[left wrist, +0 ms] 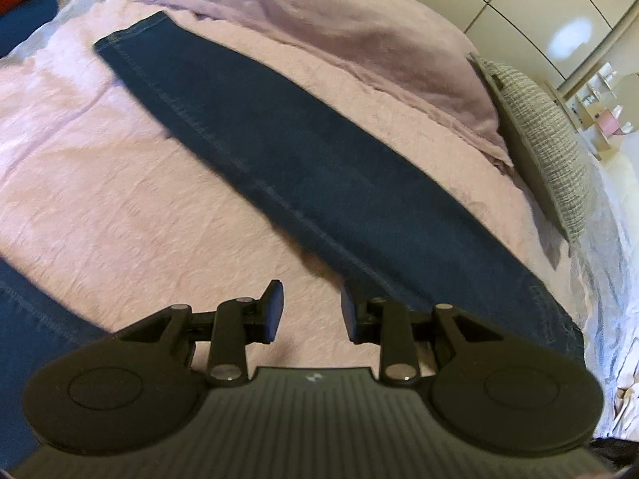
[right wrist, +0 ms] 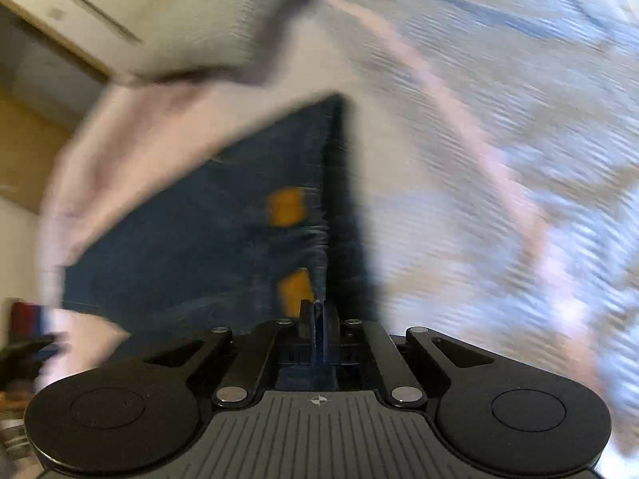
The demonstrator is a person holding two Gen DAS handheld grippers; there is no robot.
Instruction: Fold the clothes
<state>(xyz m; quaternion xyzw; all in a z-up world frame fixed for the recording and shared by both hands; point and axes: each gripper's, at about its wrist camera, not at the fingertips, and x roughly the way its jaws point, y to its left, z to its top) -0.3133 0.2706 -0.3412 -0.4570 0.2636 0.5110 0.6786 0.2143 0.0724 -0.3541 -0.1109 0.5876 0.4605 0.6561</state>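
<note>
Right tongs [right wrist: 318, 319]: clamped tight on a lifted edge of the dark blue denim jeans [right wrist: 223, 215]; a sliver of blue cloth shows between the pads, and the fabric rises from them as a steep ridge. The view is blurred.
Left tongs [left wrist: 310, 311]: part-way open with nothing between the pads, hanging just above the bed beside the near end of the jeans [left wrist: 303, 151].
Jeans, seen from the left tongs: one long narrow band lying flat and straight across the pale pink crinkled bedspread [left wrist: 120, 183], stitched seam along its near edge, hem at the far end.
Orange patches [right wrist: 285, 205]: two blurred orange marks on the denim near the right tongs; what they are I cannot tell.
Beside the jeans: a lilac rumpled blanket [left wrist: 319, 28] along their far side, a grey knitted cushion [left wrist: 547, 139] beyond that.
Far corner past the hem: red and blue folded cloth [left wrist: 24, 0], probably items already done.
Done so far: the legs look laid one over the other, lengthwise.
Left to do: the crosswise folds; judging by the raised end in the right tongs, the first of these appears under way.
</note>
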